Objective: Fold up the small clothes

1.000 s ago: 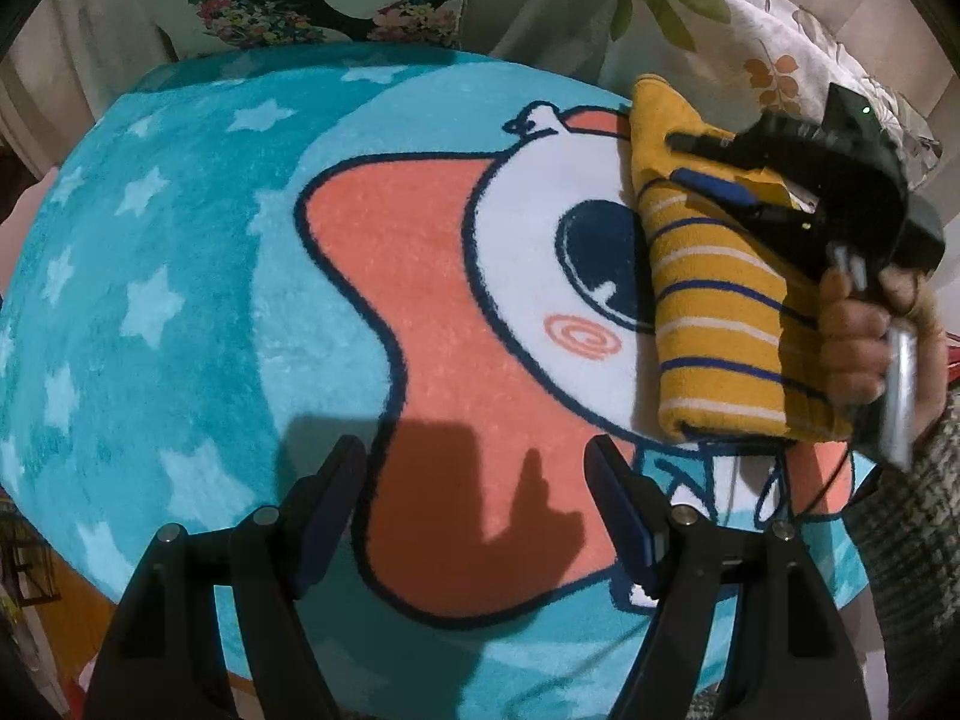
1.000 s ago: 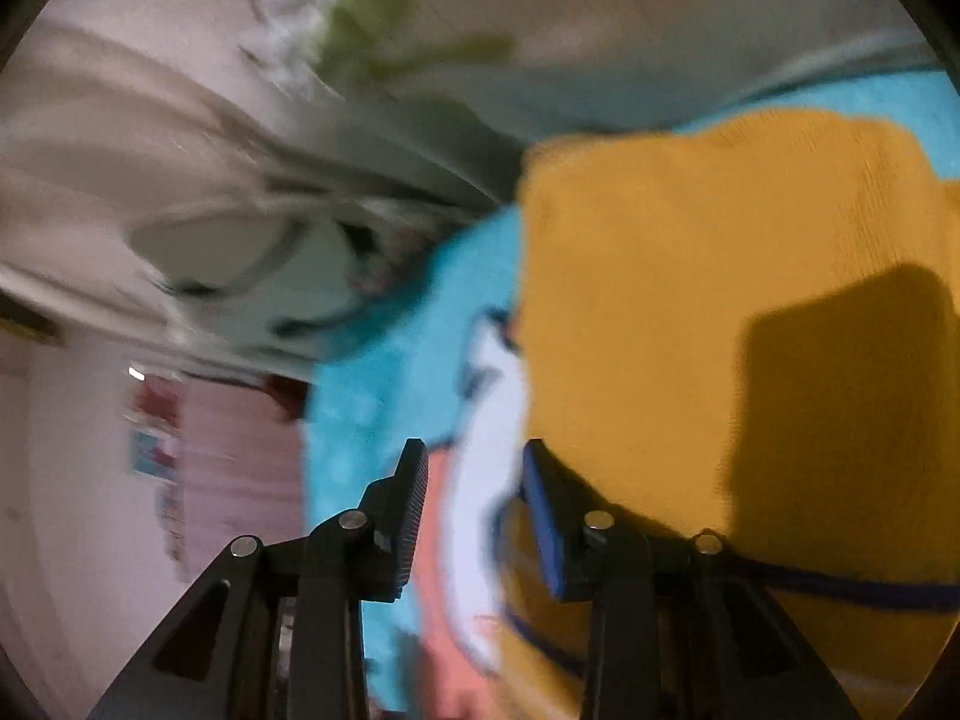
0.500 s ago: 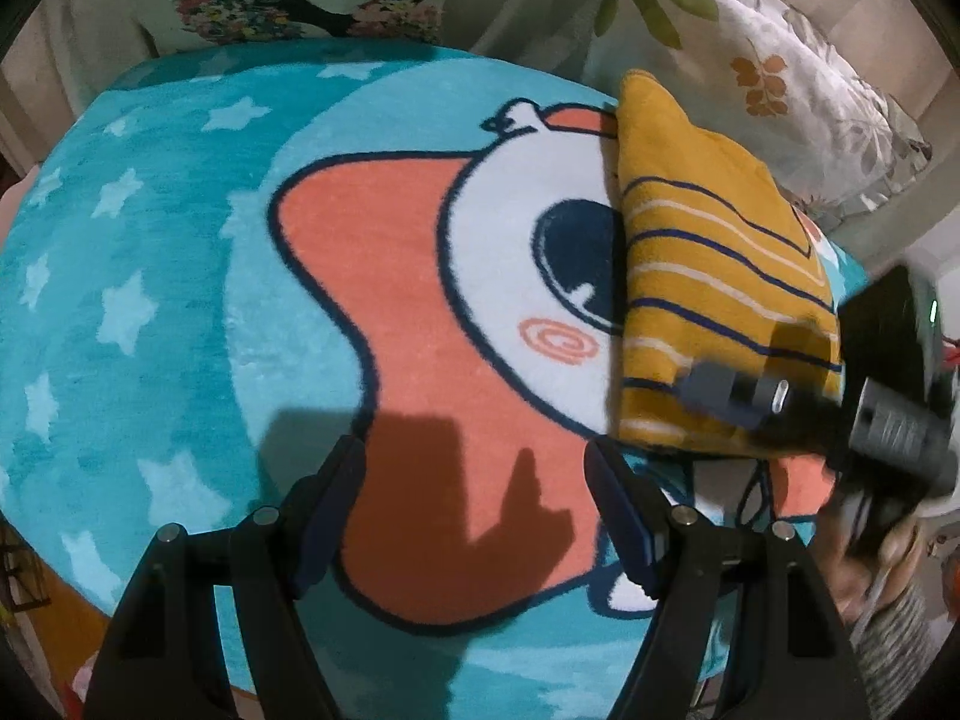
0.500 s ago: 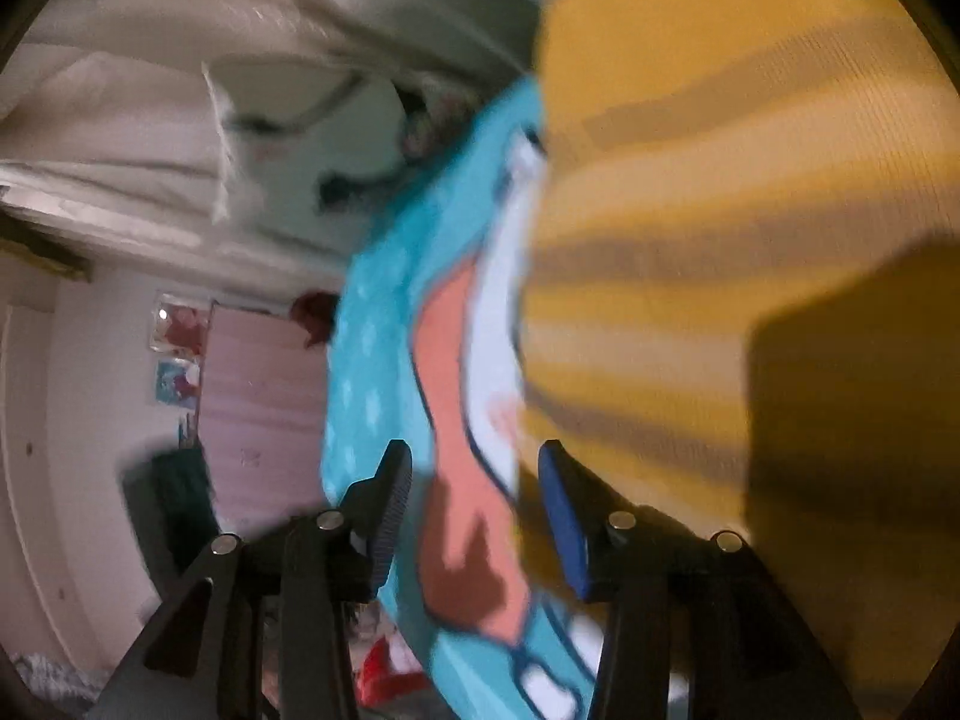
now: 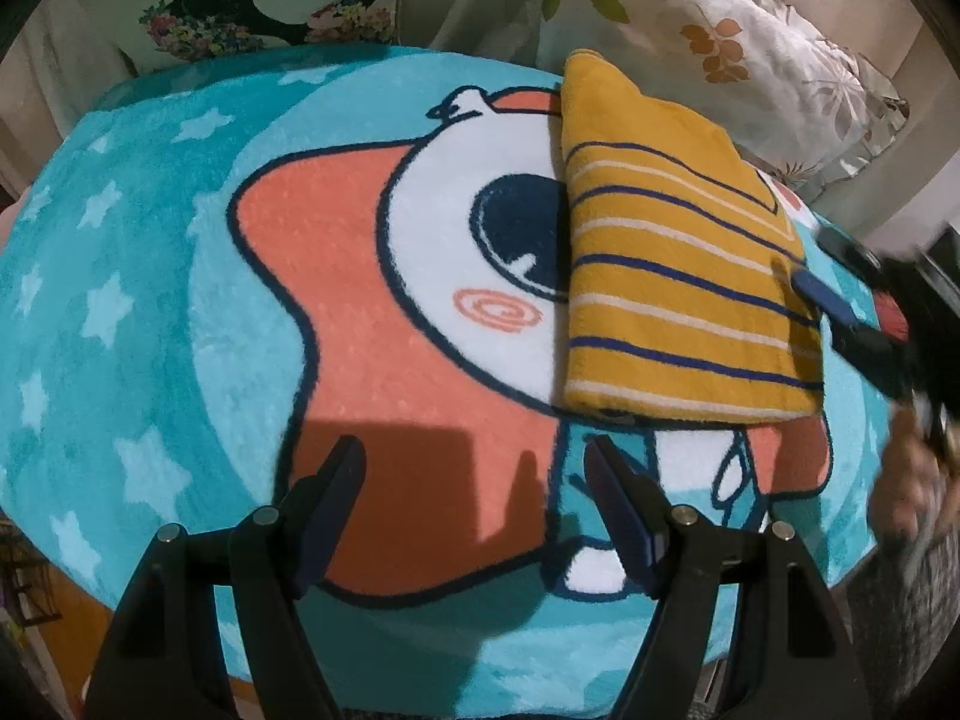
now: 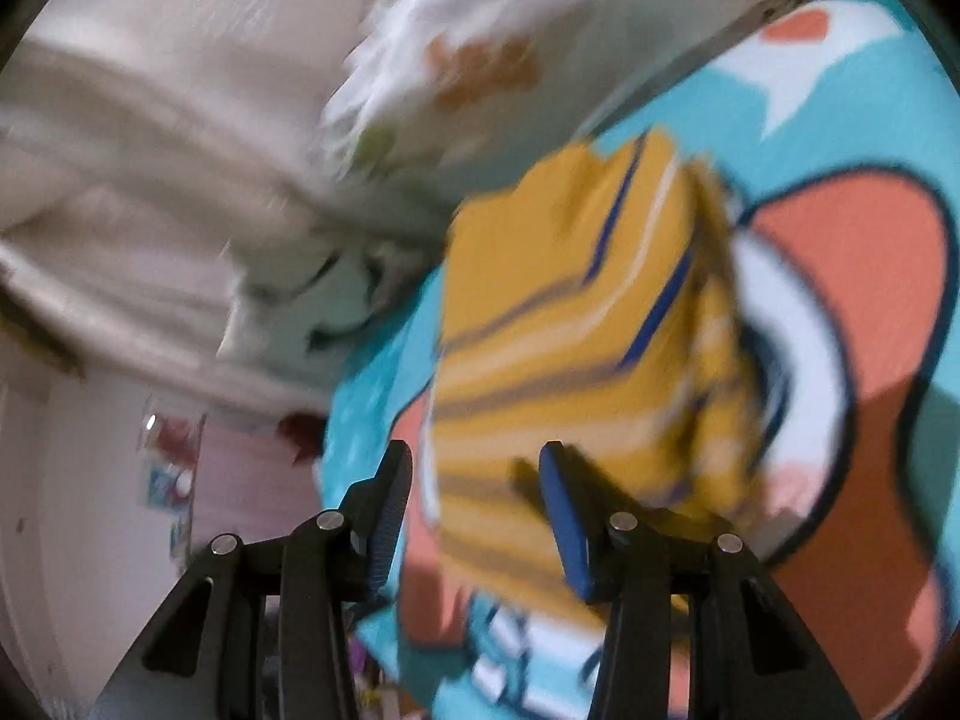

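A folded yellow top [image 5: 678, 276] with navy and white stripes lies flat on the right part of the cartoon blanket [image 5: 150, 240]. My left gripper [image 5: 474, 480] hovers open over the blanket's orange patch, short of the top's near edge, with nothing between its fingers. At the top's right edge my right gripper [image 5: 810, 258] is held by a blurred hand [image 5: 912, 480]. The right wrist view is smeared by motion: the yellow top [image 6: 570, 330] lies beyond the right gripper [image 6: 477, 480], whose jaws stand apart and empty.
A leaf-print pillow [image 5: 750, 60] and a flower-print cushion [image 5: 270, 6] lean along the far edge of the blanket. A pale bedcover [image 6: 150, 150] and a pink wall [image 6: 240, 480] show past the blanket's edge.
My right gripper has drawn back off the folded top to its right edge, and its jaws have widened. The top stays flat. My left gripper has shifted slightly and stays open.
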